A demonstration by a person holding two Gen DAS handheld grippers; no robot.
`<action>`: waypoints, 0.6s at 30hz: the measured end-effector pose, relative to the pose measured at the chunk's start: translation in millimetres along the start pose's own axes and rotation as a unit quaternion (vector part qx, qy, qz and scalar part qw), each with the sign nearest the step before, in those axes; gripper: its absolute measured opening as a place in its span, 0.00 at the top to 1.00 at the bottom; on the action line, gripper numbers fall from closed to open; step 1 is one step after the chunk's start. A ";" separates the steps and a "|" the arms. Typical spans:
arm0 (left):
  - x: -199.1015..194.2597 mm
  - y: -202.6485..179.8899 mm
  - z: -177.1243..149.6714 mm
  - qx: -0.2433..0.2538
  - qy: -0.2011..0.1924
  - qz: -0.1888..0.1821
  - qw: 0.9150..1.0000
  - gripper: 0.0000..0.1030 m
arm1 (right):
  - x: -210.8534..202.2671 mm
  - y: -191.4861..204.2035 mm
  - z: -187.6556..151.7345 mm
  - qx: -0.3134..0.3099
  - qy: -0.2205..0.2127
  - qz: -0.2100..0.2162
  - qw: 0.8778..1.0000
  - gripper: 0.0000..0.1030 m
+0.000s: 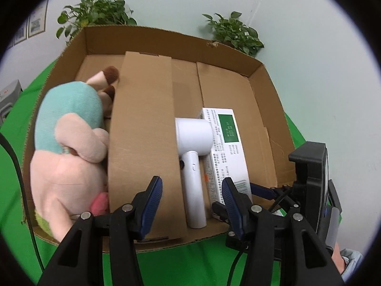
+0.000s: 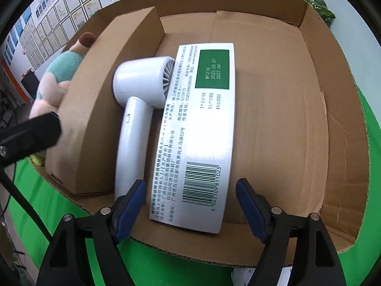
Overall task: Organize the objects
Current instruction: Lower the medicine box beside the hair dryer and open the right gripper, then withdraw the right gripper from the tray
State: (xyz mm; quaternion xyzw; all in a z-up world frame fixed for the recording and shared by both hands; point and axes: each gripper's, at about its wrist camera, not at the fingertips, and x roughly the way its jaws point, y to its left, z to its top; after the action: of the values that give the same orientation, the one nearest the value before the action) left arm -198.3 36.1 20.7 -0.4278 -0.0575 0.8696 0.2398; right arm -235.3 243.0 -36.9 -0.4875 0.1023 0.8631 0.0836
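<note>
A shallow cardboard tray (image 1: 269, 109) (image 2: 285, 119) lies on green cloth. In it, from left to right, are a pink and teal plush toy (image 1: 69, 131) (image 2: 62, 71), a plain brown carton (image 1: 142, 131) (image 2: 100, 100), a white hair dryer (image 1: 193, 157) (image 2: 133, 124) and a white box with a green panel and barcode (image 1: 226, 147) (image 2: 200, 124). My left gripper (image 1: 193, 205) is open above the dryer's handle end, its pads well clear of it. My right gripper (image 2: 191, 205) is open astride the white box's near end, and neither pad touches the box.
Two potted plants (image 1: 95, 12) (image 1: 235, 33) stand behind the tray against the wall. Green cloth (image 1: 190, 262) covers the table around it. A black cable (image 1: 16, 166) runs down the left. Framed papers (image 2: 59, 23) hang on the left wall. The tray's right half (image 2: 273, 143) is bare cardboard.
</note>
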 end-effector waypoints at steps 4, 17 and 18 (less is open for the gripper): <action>-3.7 -0.6 -2.4 0.008 -0.016 0.021 1.000 0.50 | -1.5 2.2 -0.3 0.009 -0.001 0.001 1.000 0.27; -19.1 -13.9 -13.7 0.034 -0.059 0.071 0.995 0.47 | -25.7 8.7 6.0 0.024 -0.017 -0.009 1.000 0.17; -24.1 -16.4 -15.3 0.037 -0.073 0.082 0.993 0.40 | -31.9 8.4 5.0 0.027 -0.026 -0.009 0.999 0.10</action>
State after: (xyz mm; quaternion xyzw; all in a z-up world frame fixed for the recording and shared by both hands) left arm -167.9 37.6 33.5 -0.3571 -0.0076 0.9168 0.1785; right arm -225.2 234.9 -6.1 -0.4630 0.1190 0.8718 0.1067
